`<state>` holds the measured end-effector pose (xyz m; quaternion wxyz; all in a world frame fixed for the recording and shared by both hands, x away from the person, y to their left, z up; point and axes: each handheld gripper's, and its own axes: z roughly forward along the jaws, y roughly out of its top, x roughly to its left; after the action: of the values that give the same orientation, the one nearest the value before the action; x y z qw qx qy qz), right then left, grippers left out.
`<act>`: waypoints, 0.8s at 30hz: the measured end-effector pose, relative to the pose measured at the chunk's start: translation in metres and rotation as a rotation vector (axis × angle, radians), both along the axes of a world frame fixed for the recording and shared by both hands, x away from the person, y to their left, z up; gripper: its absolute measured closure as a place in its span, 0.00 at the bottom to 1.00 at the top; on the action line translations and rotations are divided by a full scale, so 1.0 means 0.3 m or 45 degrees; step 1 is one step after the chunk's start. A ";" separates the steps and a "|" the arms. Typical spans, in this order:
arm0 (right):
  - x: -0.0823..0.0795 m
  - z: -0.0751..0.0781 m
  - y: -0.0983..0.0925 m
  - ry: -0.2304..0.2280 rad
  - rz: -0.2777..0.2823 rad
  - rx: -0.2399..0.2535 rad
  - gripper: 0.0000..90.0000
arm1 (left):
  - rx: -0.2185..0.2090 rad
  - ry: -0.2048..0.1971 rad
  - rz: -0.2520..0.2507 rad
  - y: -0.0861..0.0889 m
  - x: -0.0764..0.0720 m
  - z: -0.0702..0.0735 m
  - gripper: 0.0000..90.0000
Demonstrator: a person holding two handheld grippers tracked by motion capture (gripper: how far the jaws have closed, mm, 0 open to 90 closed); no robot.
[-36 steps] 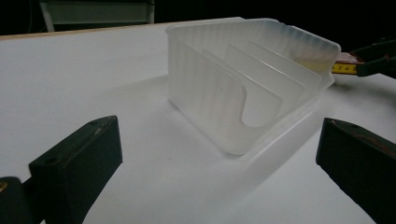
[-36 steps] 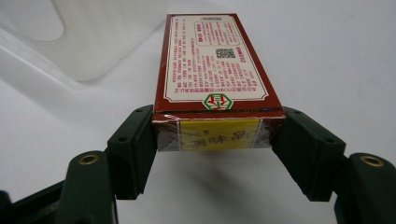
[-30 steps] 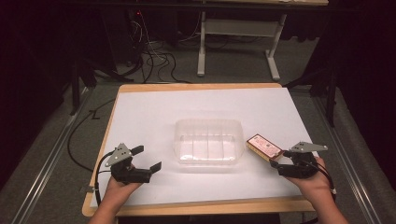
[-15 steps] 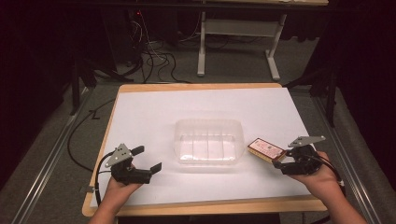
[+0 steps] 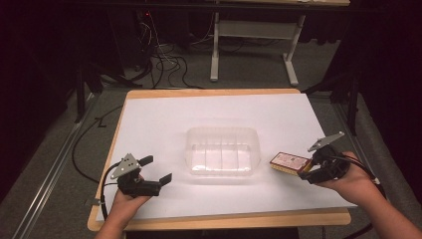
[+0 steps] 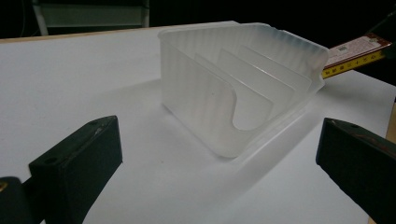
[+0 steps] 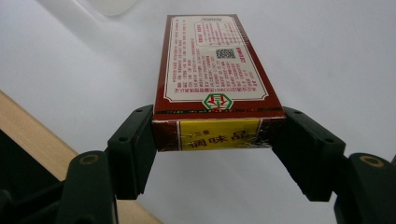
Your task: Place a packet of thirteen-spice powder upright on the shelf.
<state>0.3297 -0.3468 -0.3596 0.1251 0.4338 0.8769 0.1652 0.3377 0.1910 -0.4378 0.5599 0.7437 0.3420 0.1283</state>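
Right gripper (image 7: 213,135): its two black jaws are clamped on the near end of a flat dark red cardboard box with a yellow end label and a cream printed face (image 7: 215,65), one pad pressed on each long side.
Red box, place: it hangs clear of the white sheet in the right gripper view, lying nearly flat with the printed face up; in the high view the box (image 5: 289,163) sits just to the right of the clear tub, apart from it, sticking out from the right gripper (image 5: 309,173) towards the tub.
Right hand (image 5: 351,181): wrapped around the gripper body at the right edge of the table, forearm entering from the bottom right corner.
Left gripper (image 5: 157,169): jaws spread wide with nothing between them, aimed at the tub; in the left gripper view bare white sheet shows between the two jaws.
Left hand (image 5: 125,203): grips the body near the front left corner of the table, well apart from the tub.
Container: a clear rectangular plastic tub with ribbed walls (image 5: 223,150) stands upright at the middle of the sheet.
Container, inside: upright clear plastic dividers (image 6: 254,91) split it into narrow slots; every slot that can be seen holds nothing.
Table: a wooden-edged table covered by a white sheet (image 5: 219,112).
Floor behind: black cables (image 5: 164,62) lie by a grey metal frame (image 5: 254,45).
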 end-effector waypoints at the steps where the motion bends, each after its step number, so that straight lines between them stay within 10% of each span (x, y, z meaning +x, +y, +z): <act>1: 0.003 0.009 0.004 0.012 0.002 -0.009 0.37 | -0.002 -0.001 0.001 -0.001 0.000 0.000 0.01; 24: 0.073 0.122 0.093 0.256 0.152 -0.191 0.37 | -0.009 -0.009 -0.007 0.002 0.003 0.002 0.01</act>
<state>0.3516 -0.3188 -0.3230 0.0587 0.3845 0.9192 0.0621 0.3385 0.1916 -0.4373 0.5639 0.7422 0.3386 0.1282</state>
